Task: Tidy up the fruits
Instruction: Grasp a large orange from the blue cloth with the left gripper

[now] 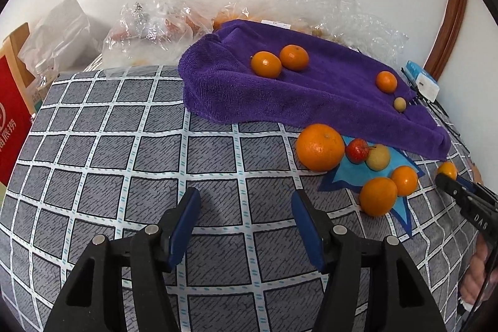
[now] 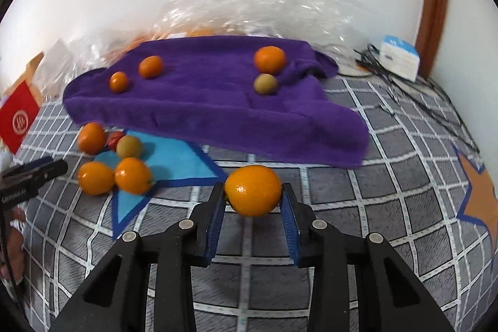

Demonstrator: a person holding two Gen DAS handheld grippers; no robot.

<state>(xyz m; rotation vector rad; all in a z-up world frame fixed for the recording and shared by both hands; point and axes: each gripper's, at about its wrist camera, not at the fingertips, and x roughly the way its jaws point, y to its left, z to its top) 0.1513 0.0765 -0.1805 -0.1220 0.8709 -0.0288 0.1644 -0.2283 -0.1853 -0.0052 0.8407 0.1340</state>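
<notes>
A bench (image 2: 389, 192) covered in grey woven cloth with a white grid pattern carries everything. Across its far side lies a purple towel (image 2: 218, 108), thick and fuzzy, draped in soft folds, with three small glossy oranges and one dull tan round fruit on top. Crinkled clear plastic bags (image 1: 149, 24) pile up behind it against the wall. A flat blue star patch (image 1: 367, 173) near the towel's edge holds a cluster: a large dimpled orange (image 1: 319, 147), two smaller oranges, a shiny red fruit (image 1: 357, 150) and a pale yellow one. The right hand-held gripper (image 2: 252, 197) clamps a smooth round orange (image 2: 252, 190) between its ribbed blue pads, above the grid cloth. The left hand-held gripper (image 1: 246, 218) gapes wide with nothing between its pads.
</notes>
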